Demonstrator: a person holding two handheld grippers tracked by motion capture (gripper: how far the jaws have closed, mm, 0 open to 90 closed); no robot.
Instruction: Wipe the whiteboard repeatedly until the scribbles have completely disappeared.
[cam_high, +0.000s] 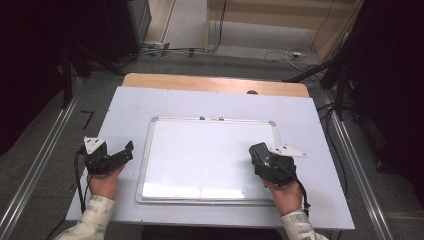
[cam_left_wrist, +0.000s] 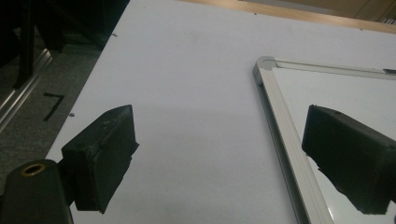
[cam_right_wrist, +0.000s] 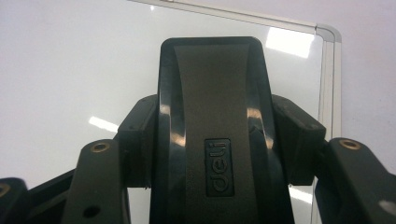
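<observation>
Eraser (cam_right_wrist: 210, 140), a black "deli" block, sits pinched in the right gripper (cam_high: 264, 159) over the whiteboard's (cam_high: 210, 155) right part. Left gripper (cam_high: 120, 155), jaws spread and empty, hovers just off the whiteboard's left edge. Best lower it flat, pressing evenly.

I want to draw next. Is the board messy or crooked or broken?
Nothing stands out. The whiteboard lies flat and square on the table, wiped clean, frame whole. The right gripper holds a black eraser over it; the left gripper is open beside it.
</observation>
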